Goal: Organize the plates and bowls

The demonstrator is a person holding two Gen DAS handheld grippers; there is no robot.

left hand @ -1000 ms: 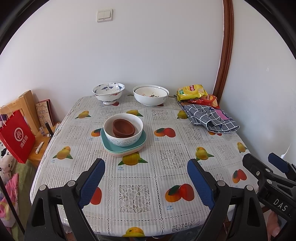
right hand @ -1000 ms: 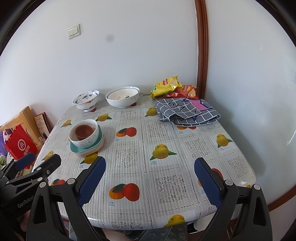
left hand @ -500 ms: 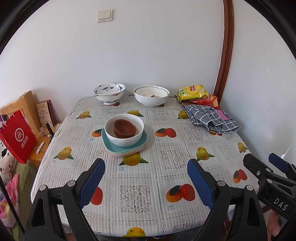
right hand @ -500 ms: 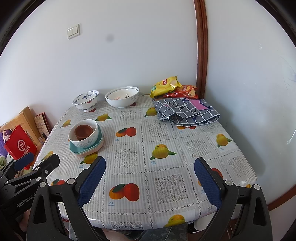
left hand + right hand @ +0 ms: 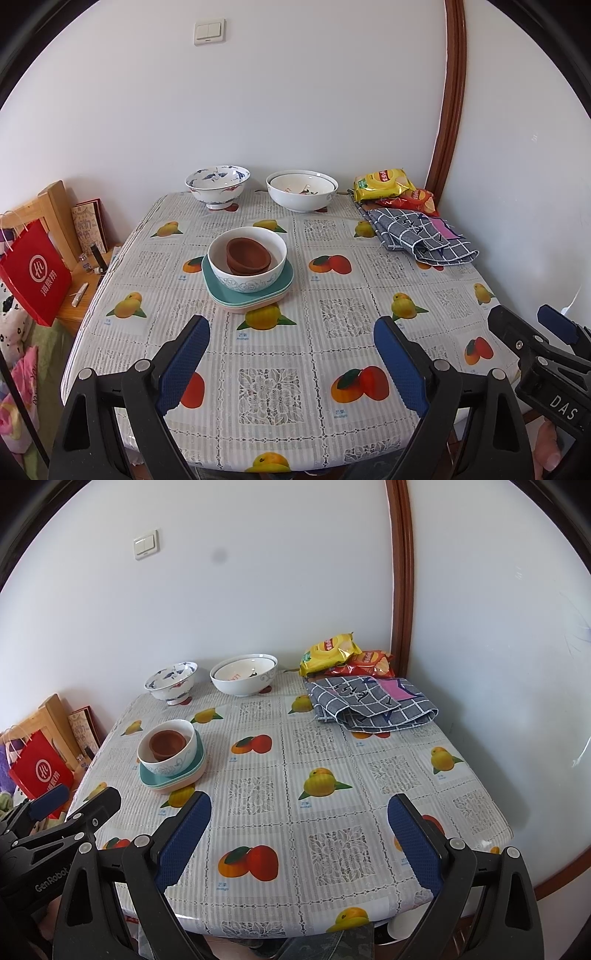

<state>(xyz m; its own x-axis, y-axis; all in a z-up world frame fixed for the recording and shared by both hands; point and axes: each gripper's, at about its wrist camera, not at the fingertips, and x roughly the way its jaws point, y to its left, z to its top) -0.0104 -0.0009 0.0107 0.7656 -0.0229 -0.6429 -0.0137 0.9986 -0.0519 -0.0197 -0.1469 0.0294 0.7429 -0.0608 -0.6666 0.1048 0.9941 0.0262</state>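
A: Ceramic count, left to right: one blue-patterned bowl (image 5: 217, 186) and one wide white bowl (image 5: 301, 190) at the table's (image 5: 280, 373) far edge. Centre-left, one stack: brown bowls (image 5: 246, 256) inside one white bowl (image 5: 246, 258), on teal plates (image 5: 248, 289); plate number unclear.

B: Jaws?

A: Left gripper (image 5: 291, 363) wide, empty; right gripper (image 5: 301, 845) wide, empty. Both over the near edge.

Black tongs (image 5: 291, 363), blue textured pads (image 5: 183, 363) (silver screws, "DAS" marking).
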